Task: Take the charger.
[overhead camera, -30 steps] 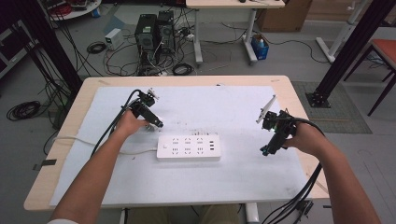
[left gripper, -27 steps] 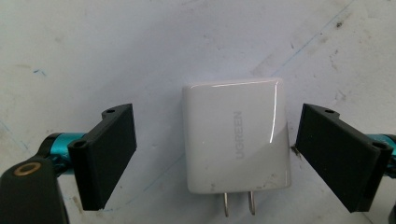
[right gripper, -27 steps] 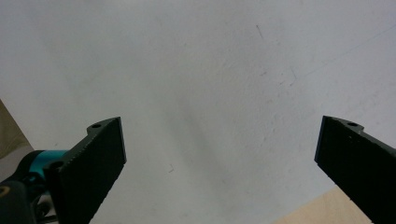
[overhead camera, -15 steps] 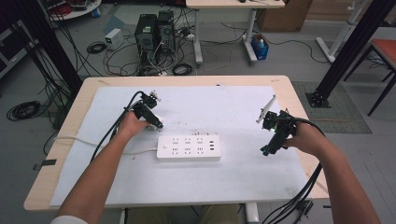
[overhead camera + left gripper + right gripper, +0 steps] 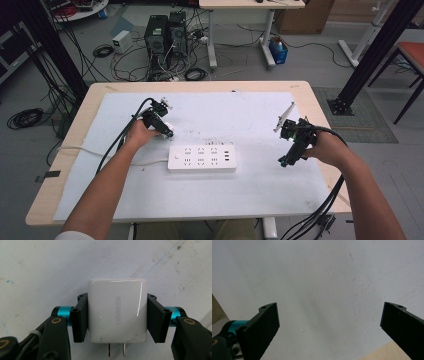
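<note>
Our left gripper (image 5: 117,320) has just been closing its jaws and now pinches the white UGREEN charger (image 5: 116,310) just behind the power strip (image 5: 201,158), ready for plugging in, while our right gripper (image 5: 329,325) hangs spread.

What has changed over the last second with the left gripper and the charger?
The left gripper has just been closing its jaws, and they now press on both sides of the white charger, which lies on the white mat with its prongs toward the camera. Neither hand shifted. The right gripper stays open over bare mat, and the power strip lies where it was.
</note>
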### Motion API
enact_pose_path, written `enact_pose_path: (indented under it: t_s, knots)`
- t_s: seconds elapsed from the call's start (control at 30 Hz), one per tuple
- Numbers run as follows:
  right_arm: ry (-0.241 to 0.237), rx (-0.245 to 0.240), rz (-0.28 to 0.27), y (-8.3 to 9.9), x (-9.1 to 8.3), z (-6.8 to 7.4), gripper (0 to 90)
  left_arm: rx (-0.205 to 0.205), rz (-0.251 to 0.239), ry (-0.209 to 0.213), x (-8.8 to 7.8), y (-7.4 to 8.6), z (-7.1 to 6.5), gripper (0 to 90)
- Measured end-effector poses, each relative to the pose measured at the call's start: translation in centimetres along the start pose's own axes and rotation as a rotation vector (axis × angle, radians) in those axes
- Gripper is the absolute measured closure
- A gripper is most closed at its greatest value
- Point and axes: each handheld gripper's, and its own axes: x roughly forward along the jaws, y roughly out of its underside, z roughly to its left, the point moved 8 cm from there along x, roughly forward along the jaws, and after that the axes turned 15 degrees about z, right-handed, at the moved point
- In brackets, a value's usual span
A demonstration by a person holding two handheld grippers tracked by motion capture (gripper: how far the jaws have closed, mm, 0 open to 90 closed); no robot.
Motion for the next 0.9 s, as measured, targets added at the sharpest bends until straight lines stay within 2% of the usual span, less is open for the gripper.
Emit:
enact_pose_path:
  t_s: [0.1, 0.3, 0.53, 0.63, 0.7, 0.9]
  knots:
    - [0.001, 0.004, 0.0, 0.1, -0.1, 0.0, 1.4, 0.015, 0.001, -0.033, -0.3, 0.1, 0.1, 42.6]
    - [0.006, 0.012, -0.004, 0.3, -0.2, 0.1, 1.5, 0.029, -0.04, -0.032, -2.5, 0.7, 0.2, 42.6]
    - [0.018, 0.003, 0.0, 0.0, -0.3, 0.4, 1.5, 0.1, -0.065, -0.026, -5.8, 2.2, -0.6, 42.6]
    - [0.02, 0.002, 0.002, 0.0, -0.4, 0.5, 1.5, 0.11, -0.073, -0.027, -6.7, 2.8, -0.8, 42.6]
    - [0.024, -0.001, 0.0, -0.1, -0.4, 0.7, 1.5, 0.132, -0.082, -0.019, -7.9, 3.6, -1.3, 42.6]
    - [0.032, -0.011, -0.002, -0.3, -0.6, 1.0, 1.5, 0.185, -0.086, -0.013, -9.8, 5.0, -2.9, 42.5]
